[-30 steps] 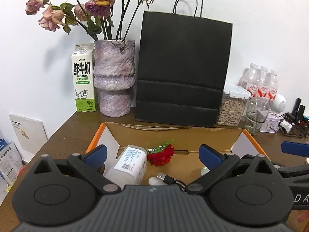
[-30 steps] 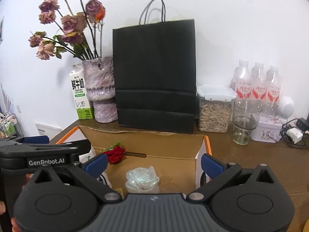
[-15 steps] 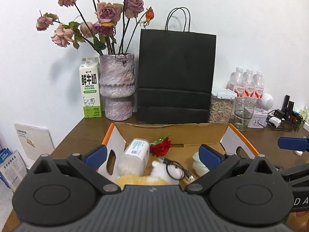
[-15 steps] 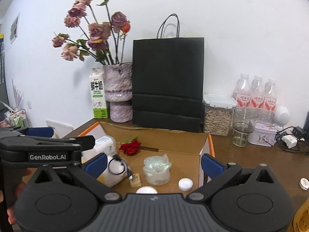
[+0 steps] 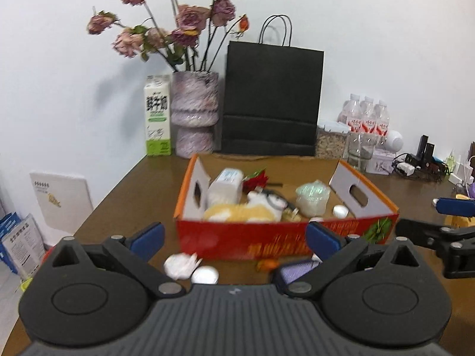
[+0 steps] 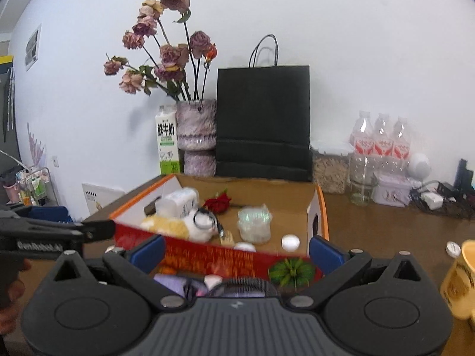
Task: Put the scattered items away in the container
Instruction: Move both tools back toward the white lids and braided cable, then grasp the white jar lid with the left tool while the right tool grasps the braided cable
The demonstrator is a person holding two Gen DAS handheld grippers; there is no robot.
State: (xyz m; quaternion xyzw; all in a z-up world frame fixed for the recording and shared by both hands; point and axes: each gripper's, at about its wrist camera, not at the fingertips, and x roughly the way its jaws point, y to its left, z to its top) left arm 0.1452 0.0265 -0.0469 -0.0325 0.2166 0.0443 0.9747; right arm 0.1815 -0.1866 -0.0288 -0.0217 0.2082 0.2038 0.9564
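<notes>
Closest to where the person stands, the left gripper (image 5: 234,235) hangs with its blue-tipped jaws spread wide and nothing between them; the right gripper (image 6: 236,250) is likewise fully open and empty, just beside it on the right. Just beyond their fingertips, on the brown wooden table (image 5: 127,190), lie the leftovers: a crumpled white wrapper (image 5: 179,265) touching a small white round lid (image 5: 204,275), a small orange scrap (image 5: 265,264) and a lilac pouch (image 5: 298,268), all near the front wall of the red-and-orange cardboard box (image 5: 285,238); another small white lid (image 6: 452,249) sits well off to the right near a yellow mug (image 6: 458,281). The box stands open at mid-table and already holds a yellow-and-white plush toy (image 5: 243,212), a white plastic bottle (image 5: 225,185) lying on its side, a red fabric rose (image 5: 256,179), a clear crinkled packet (image 5: 311,197) and a white cap (image 5: 340,211).

As I see it, the risk sits up front; the flat lids may skid away from closing jaws, and a gripper reaching low for them could nudge the light box backwards toward the black paper bag (image 5: 271,101) and the mottled purple vase (image 5: 194,117) of dried roses behind it.
</notes>
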